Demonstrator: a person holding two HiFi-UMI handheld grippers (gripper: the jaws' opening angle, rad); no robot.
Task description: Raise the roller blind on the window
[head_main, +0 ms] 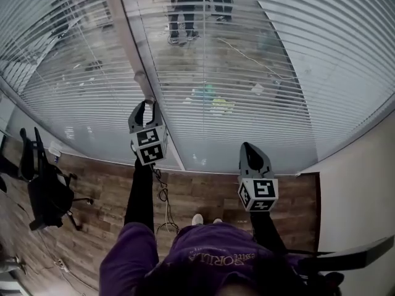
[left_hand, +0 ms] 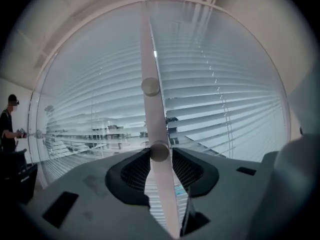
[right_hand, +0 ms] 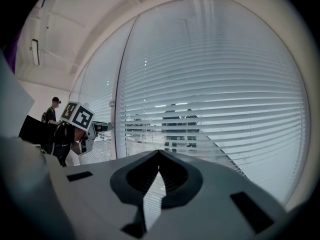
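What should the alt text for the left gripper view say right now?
The left hand-held gripper, jaws apart, faces a pale vertical window post, with a round knob on the post between its jaw tips. A second knob sits higher, and slatted blinds cover the glass on both sides.

Cool, bright office corner, glass right along the far side.

Here's the window [head_main: 290, 66], a wide one in 2 panes, split by a pale upright post [head_main: 125, 39], and soft, even, bluish daylight is coming through. Below it runs a wood-plank floor [head_main: 203, 193] in brown tones. Over on the left, a black office chair [head_main: 46, 193] stands on its star base, near the glass. On the right, a plain beige wall [head_main: 364, 196] meets the window at the corner. And in the right gripper view, a white ceiling [right_hand: 100, 19] overhead.
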